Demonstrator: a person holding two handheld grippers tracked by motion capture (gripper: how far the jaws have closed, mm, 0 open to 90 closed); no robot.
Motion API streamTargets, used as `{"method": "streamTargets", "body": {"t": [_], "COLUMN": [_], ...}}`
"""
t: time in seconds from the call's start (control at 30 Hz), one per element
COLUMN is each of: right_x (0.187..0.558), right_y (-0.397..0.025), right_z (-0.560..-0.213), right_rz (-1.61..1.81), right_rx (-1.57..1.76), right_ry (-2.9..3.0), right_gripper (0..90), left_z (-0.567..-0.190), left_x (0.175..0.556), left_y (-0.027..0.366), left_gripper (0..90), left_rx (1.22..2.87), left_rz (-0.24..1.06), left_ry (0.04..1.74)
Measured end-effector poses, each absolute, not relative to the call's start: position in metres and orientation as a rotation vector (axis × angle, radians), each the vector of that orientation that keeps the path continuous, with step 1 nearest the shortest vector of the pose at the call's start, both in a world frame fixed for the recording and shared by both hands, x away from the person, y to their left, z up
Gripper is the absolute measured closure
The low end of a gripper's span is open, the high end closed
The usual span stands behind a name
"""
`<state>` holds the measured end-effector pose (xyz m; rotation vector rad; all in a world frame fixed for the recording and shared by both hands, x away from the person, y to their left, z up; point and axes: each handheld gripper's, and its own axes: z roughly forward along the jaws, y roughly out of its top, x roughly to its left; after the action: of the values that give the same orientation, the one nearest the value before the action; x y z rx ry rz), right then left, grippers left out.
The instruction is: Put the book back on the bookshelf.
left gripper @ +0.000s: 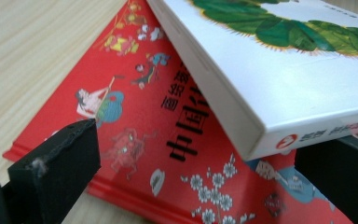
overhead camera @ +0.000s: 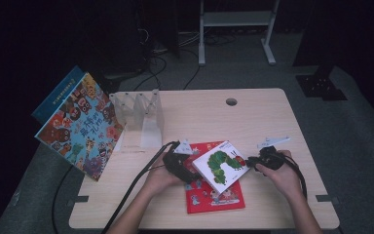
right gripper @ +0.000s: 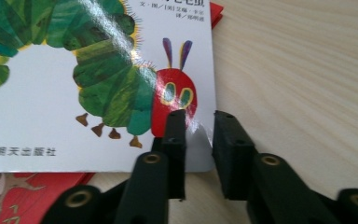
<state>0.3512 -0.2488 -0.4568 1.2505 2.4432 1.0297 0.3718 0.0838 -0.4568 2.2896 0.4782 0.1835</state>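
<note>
Far-left corner: blocked by clear rack [overhead camera: 139, 114] and propped books [overhead camera: 78, 124].
Right edge, far-right corner: bare table [overhead camera: 272, 117], passable.

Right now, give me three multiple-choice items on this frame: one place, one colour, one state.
1. Where does the white book lie?
A. in the clear rack
B. on the red book
C. on the floor

2. What colour is the caterpillar's head?
A. red
B. blue
C. black

3. How do the left tongs stand?
A. shut on the cable
B. shut on the red book
C. open

Key: 1 B, its far corner rests on the red book, which lies flat on the table; 2 A, the right gripper view shows a red head on a green body; 3 C, the left tongs are spread wide at the white book's corner.
</note>
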Motion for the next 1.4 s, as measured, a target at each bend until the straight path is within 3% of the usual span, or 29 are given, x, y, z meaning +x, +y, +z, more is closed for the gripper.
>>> {"method": "streamTargets", "body": {"t": [0.13, 0.33, 0.6, 0.97, 1.2, 1.27, 1.4], "right_x": [0.354, 0.358, 0.36, 0.361, 0.361, 0.361, 0.361], "right_y": [-0.253, -0.26, -0.272, -0.285, -0.285, -0.282, -0.278], "right_z": [-0.458, -0.46, -0.462, -0.468, -0.47, -0.47, -0.47], "right_rz": [1.055, 1.073, 1.059, 1.016, 1.057, 1.063, 1.038], "right_rx": [1.276, 1.282, 1.281, 1.256, 1.197, 1.179, 1.161], "right_ry": [2.438, 2.414, 2.428, 2.484, 2.521, 2.529, 2.527], "right_gripper": [67.2, 52.6, 45.8, 46.9, 46.7, 46.7, 46.5], "left_z": [-0.454, -0.452, -0.452, -0.448, -0.449, -0.449, -0.449], "left_x": [0.374, 0.377, 0.379, 0.381, 0.383, 0.386, 0.389], "left_y": [0.081, 0.079, 0.076, 0.077, 0.069, 0.067, 0.069], "left_gripper": [0.0, 0.0, 0.0, 0.0, 0.0, 0.0, 0.0], "left_rx": [2.243, 2.216, 2.208, 2.193, 2.229, 2.216, 2.166], "left_rz": [0.167, 0.158, 0.154, 0.148, 0.102, 0.036, 0.033], "left_ry": [0.483, 0.503, 0.496, 0.497, 0.435, 0.447, 0.462]}}
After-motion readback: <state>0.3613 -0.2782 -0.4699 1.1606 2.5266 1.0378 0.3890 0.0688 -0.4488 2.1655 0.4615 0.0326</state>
